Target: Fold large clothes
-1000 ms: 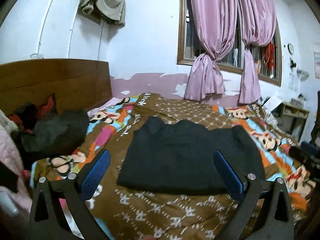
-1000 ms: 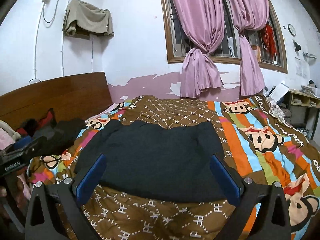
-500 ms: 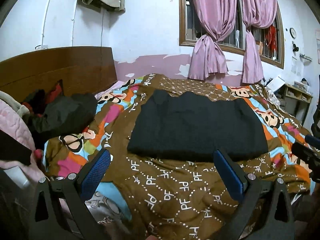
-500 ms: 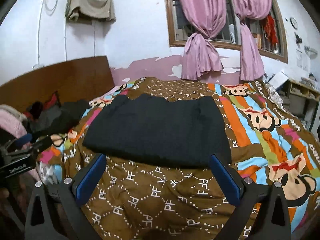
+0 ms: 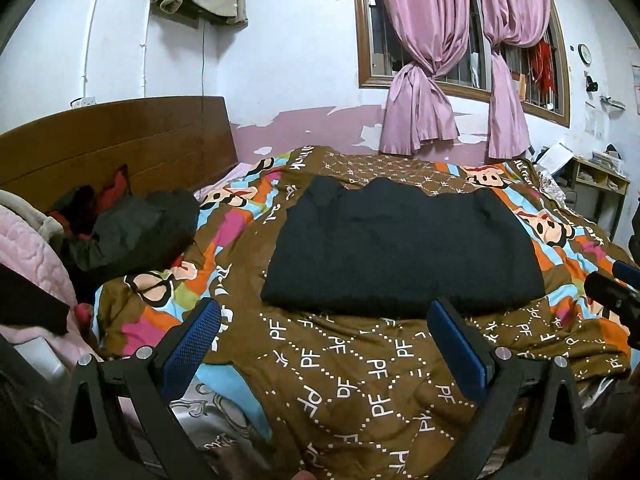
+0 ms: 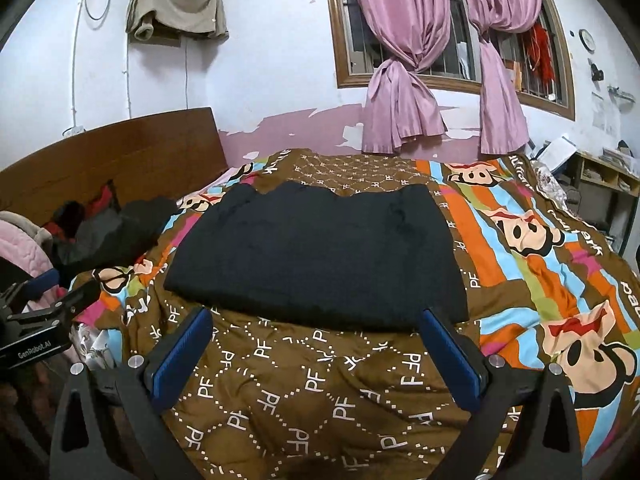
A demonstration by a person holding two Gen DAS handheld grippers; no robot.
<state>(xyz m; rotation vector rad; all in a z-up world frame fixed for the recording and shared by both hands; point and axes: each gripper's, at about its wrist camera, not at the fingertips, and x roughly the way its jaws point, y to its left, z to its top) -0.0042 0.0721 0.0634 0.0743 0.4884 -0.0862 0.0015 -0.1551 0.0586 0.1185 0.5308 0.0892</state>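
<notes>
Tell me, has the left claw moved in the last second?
Yes. The left claw has pulled back from the black garment; more quilt now shows in front of it.

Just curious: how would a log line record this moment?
left gripper: open | right gripper: open | black garment: folded on bedspread

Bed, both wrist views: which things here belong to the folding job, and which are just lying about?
Belongs to the job:
- black folded garment, flat on the patterned brown quilt
- left gripper and right gripper, both open, short of it

Lying about:
- dark clothes heap by the wooden headboard
- pink quilted fabric
- beige cloth on the wall
</notes>
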